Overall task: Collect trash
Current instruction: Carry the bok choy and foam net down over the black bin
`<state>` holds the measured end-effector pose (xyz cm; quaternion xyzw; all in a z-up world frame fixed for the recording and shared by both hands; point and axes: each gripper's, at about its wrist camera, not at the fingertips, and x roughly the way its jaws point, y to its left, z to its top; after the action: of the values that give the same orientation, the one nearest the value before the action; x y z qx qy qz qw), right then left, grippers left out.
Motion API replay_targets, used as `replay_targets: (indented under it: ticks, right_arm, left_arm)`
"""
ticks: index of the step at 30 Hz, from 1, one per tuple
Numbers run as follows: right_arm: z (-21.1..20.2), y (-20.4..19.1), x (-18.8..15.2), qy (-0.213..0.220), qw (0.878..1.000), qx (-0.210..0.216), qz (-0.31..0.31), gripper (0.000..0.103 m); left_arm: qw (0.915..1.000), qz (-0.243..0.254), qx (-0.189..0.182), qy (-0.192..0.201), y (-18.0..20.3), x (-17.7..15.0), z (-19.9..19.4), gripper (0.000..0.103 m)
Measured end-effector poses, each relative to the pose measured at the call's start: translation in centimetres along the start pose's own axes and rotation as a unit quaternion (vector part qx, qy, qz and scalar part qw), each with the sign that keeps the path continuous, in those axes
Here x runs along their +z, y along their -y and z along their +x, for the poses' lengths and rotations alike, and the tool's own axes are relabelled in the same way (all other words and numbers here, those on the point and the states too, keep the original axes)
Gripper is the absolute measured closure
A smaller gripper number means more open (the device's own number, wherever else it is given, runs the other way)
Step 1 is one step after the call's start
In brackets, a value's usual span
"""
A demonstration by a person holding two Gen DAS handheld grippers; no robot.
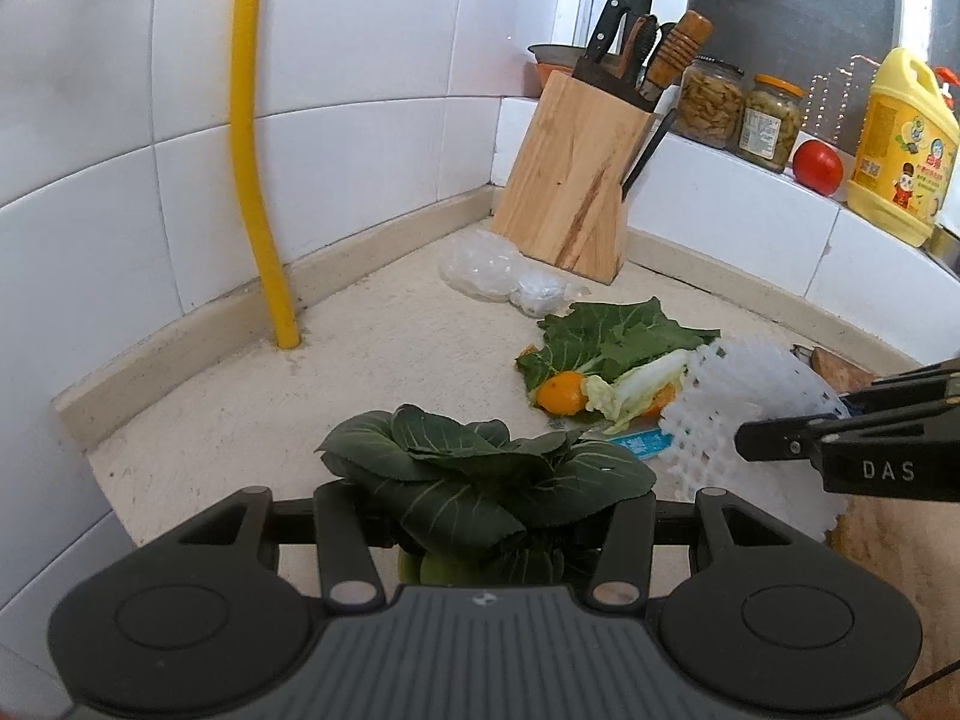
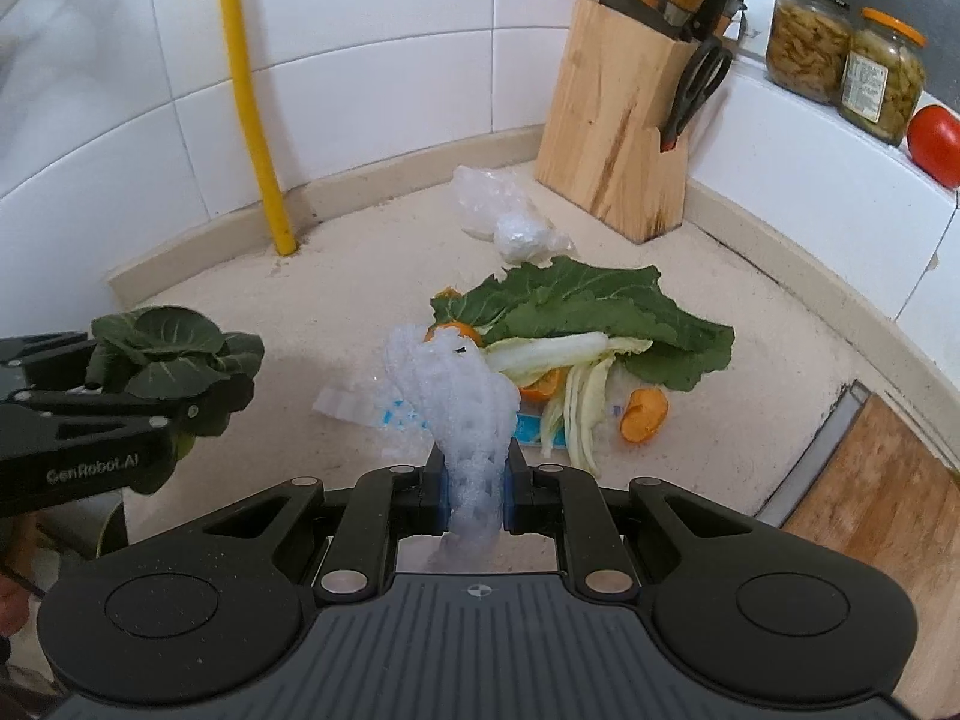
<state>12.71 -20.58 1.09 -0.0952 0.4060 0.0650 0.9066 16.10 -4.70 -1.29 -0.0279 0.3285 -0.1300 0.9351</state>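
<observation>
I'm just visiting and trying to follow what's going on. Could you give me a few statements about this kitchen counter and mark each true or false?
1. The left gripper holds a dark leafy green. True.
2. The right gripper is empty. False: it pinches a white foam net.
3. Orange peel lies on the counter. True.
4. The knife block lies on its side. False: it stands upright in the corner.
5. A tomato sits on the ledge beside the jars. True.
</observation>
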Motion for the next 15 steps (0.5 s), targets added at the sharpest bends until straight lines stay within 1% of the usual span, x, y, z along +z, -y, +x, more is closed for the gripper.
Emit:
replay_targets:
  ticks: [3, 8, 15]
  right_arm:
    - [-0.5, -0.2, 0.0, 0.006, 1.000, 0.002, -0.002, 0.083]
    - [-1.2, -0.9, 0.3, 0.016, 1.000, 0.000, -0.003, 0.083]
    - [-1.4, -3.9, 0.5, 0.009, 1.000, 0.014, -0.008, 0.083]
  left_arm:
    - [0.9999, 0.004, 0.000, 0.010, 0.0, -0.1, -0.7, 0.061]
    - [0.9998, -0.006, -0.001, 0.020, -1.0, -0.4, -2.2, 0.061]
    - [0.9992, -0.029, 0.016, 0.024, -3.7, -1.6, -4.9, 0.061]
